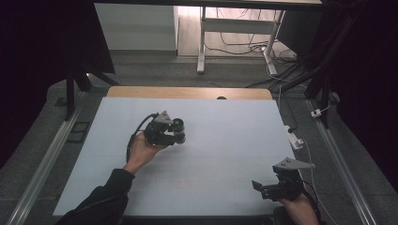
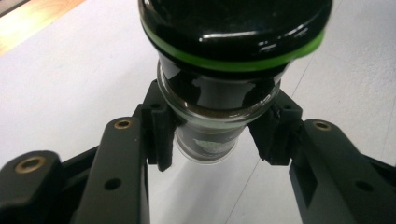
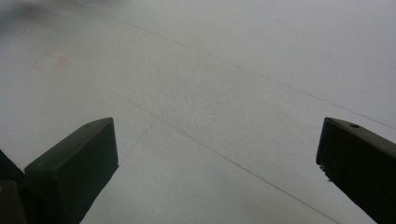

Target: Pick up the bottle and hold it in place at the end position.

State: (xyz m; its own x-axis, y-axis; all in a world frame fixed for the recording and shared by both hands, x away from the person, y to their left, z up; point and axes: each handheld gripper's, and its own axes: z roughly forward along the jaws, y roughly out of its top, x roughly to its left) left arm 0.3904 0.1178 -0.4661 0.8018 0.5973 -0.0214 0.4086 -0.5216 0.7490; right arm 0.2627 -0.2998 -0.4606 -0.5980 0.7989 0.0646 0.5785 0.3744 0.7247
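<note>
A dark glass jar [image 2: 219, 100] with a black lid and a green ring under the lid is clamped between the pads of my left gripper [image 2: 217, 135], which is shut on its body. In the high view the left gripper [image 1: 177, 132] holds the jar [image 1: 179, 126] on its side above the left middle of the white table [image 1: 225, 136]. My right gripper [image 1: 261, 187] rests near the table's front right corner. Its jaws [image 3: 215, 158] stand wide open with only bare white table between them.
The white table top ends in a wooden strip [image 1: 187, 92] at the far edge. A white power strip and cable [image 1: 295, 139] lie off the table's right edge. Metal rails [image 1: 47, 154] run along both sides. A desk frame and cables [image 1: 234, 42] stand beyond.
</note>
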